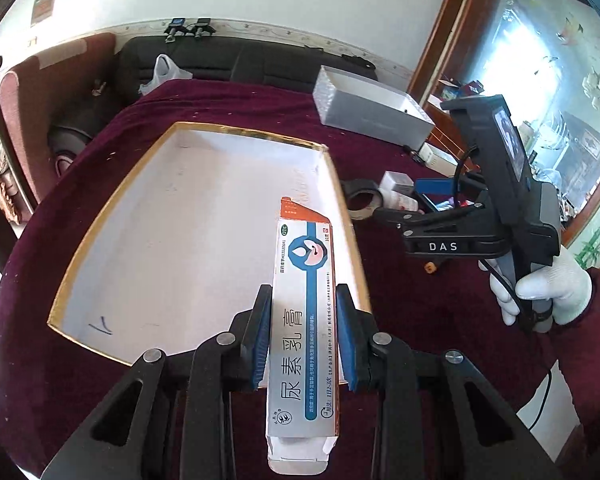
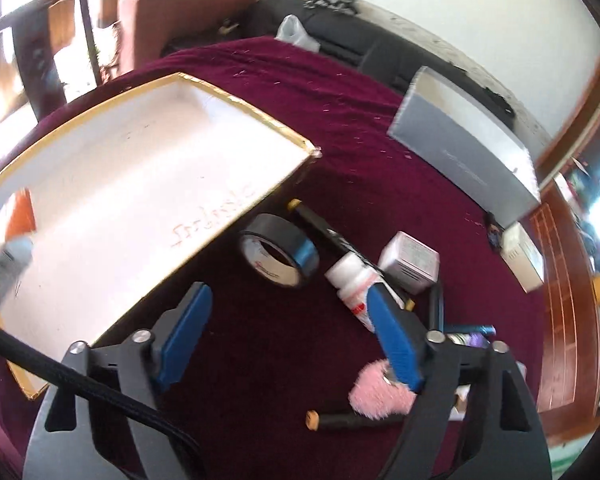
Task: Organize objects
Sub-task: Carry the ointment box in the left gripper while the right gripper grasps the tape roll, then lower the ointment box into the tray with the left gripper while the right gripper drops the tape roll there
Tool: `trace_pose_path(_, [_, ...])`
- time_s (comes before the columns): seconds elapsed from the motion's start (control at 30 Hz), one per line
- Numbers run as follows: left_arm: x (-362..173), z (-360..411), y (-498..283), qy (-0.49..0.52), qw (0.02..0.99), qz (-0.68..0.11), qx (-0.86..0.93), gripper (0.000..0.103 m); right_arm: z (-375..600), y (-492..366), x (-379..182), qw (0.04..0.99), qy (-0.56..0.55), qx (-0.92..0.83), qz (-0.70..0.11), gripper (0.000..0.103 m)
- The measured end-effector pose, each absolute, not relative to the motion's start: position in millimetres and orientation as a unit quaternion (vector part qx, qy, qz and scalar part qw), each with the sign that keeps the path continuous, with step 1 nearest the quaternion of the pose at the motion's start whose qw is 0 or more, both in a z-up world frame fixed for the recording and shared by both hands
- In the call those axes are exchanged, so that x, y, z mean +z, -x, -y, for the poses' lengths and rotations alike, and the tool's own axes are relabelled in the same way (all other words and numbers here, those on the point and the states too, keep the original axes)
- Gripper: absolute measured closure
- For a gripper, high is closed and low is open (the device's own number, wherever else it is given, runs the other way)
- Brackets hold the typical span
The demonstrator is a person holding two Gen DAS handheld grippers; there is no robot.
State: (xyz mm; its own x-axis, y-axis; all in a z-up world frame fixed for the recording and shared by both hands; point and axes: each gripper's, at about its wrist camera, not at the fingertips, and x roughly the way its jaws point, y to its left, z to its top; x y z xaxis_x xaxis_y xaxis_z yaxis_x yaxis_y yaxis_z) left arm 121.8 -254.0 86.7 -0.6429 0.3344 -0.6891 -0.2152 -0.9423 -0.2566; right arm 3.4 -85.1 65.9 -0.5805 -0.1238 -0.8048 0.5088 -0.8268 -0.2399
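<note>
Maroon cloth covered the counter [image 1: 228, 104] in the left wrist view, and on it sat a shallow white tray [image 1: 76, 276] with a gold rim. The left tongs [image 1: 305, 336] were clamped on a long ointment carton [image 1: 302, 320], blue pads pressed to its two long sides about midway along. The carton's far orange end reached over the tray's right edge, while its near flap hung open below the pads. That loose flap could catch on the gold rim, and a grip so far from either end could let the carton swing as it was lowered. The right tongs [image 1: 384, 212], held in a white-gloved hand [image 1: 548, 292], hung beyond the tray's right edge; whether they were wide or narrow could not be told from here.

From the right wrist view, the right tongs [image 2: 288, 340] stood wide with nothing between the pads. They hovered over bare cloth just off the tray's [image 2: 236, 96] right edge. Ahead of them lay a tape roll [image 2: 280, 256], a white bottle [image 2: 354, 280], a small white box [image 2: 410, 264] and a black pen [image 2: 324, 228], packed closely. A pink fluffy item [image 2: 376, 396] sat under the right pad. In such a tight cluster, closing on one item would likely nudge its neighbours, and the bottle, lying on its side, might roll. The carton showed only as a blur at the frame's left.
</note>
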Motion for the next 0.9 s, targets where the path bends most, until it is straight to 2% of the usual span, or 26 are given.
trace_pose_path(0.1, [83.6, 263.6, -117.8, 0.393, 0.148, 0.084, 0.904, 0.077, 90.0, 13.3, 60.8, 0.180, -0.416, -0.861, -0.229, 0.035])
trace_pose_path(0.17, [81.1, 266.6, -116.8, 0.395, 0.149, 0.089, 0.902, 0.077, 92.4, 23.9, 54.2, 0.172, -0.424, -0.858, -0.234, 0.056])
trace_pose_path(0.2, [80.1, 267.3, -116.0, 0.396, 0.149, 0.090, 0.902, 0.077, 93.9, 28.8, 50.4, 0.170, -0.430, -0.855, -0.234, 0.060])
trace_pose_path(0.27, [78.6, 270.7, -115.9, 0.397, 0.148, 0.093, 0.901, 0.077, 94.2, 37.7, 42.2, 0.167, -0.443, -0.851, -0.227, 0.080])
trace_pose_path(0.43, [78.5, 276.1, -119.1, 0.395, 0.140, 0.095, 0.903, 0.077, 80.1, 44.3, 43.5, 0.162, -0.448, -0.866, -0.152, 0.095])
trace_pose_path(0.47, [78.9, 276.2, -120.7, 0.395, 0.138, 0.095, 0.903, 0.077, 75.0, 42.9, 45.9, 0.165, -0.449, -0.868, -0.134, 0.097])
trace_pose_path(0.7, [85.9, 267.8, -125.7, 0.393, 0.131, 0.085, 0.906, 0.077, 57.3, 20.8, 77.6, 0.172, -0.428, -0.885, -0.069, 0.098])
trace_pose_path(0.9, [114.9, 257.7, -105.6, 0.377, 0.117, 0.033, 0.918, 0.077, 66.4, 14.6, 110.0, 0.198, -0.425, -0.883, -0.039, 0.097])
